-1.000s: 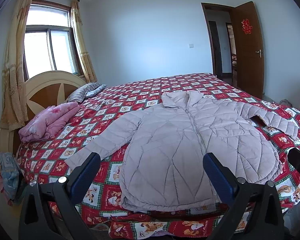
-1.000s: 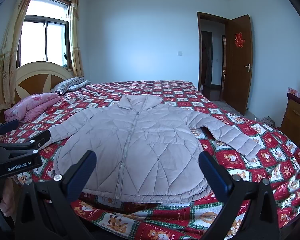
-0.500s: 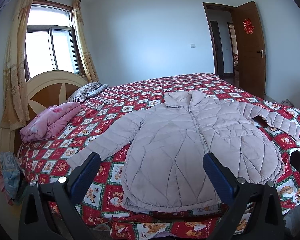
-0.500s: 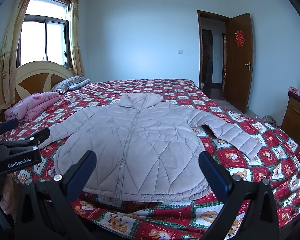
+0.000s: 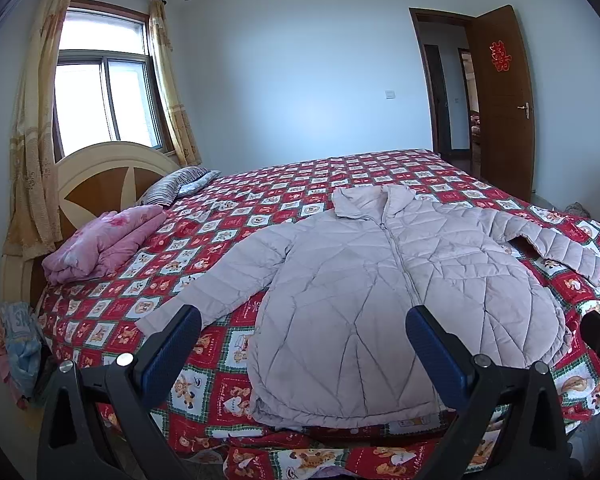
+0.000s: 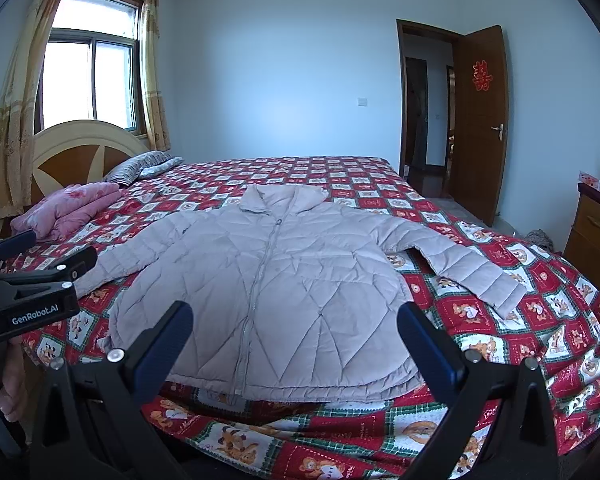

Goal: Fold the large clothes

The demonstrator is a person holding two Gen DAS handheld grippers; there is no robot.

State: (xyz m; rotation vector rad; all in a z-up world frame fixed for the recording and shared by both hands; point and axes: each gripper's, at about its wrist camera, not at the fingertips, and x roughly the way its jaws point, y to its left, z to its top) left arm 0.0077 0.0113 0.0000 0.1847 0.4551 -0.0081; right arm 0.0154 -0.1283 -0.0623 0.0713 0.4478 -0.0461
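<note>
A pale lilac quilted puffer jacket (image 5: pixel 384 292) lies flat, zipped, front up, on the bed, collar away from me and both sleeves spread out; it also shows in the right wrist view (image 6: pixel 268 280). My left gripper (image 5: pixel 304 332) is open and empty, held above the near bed edge before the jacket's hem. My right gripper (image 6: pixel 294 330) is open and empty, also short of the hem. The left gripper's body shows at the left edge of the right wrist view (image 6: pixel 28 292).
The bed has a red checked cartoon bedspread (image 5: pixel 284 204) and a round wooden headboard (image 5: pixel 100 176) at left. A folded pink quilt (image 5: pixel 104 240) and striped pillow (image 5: pixel 172 190) lie near the headboard. A wooden door (image 6: pixel 478 120) stands open at right, a wooden cabinet (image 6: pixel 596 232) beside it.
Both grippers have shifted slightly; the view has tilted a little, with the jacket sitting a bit lower in the frames. The jacket has not moved and both grippers stay open.
</note>
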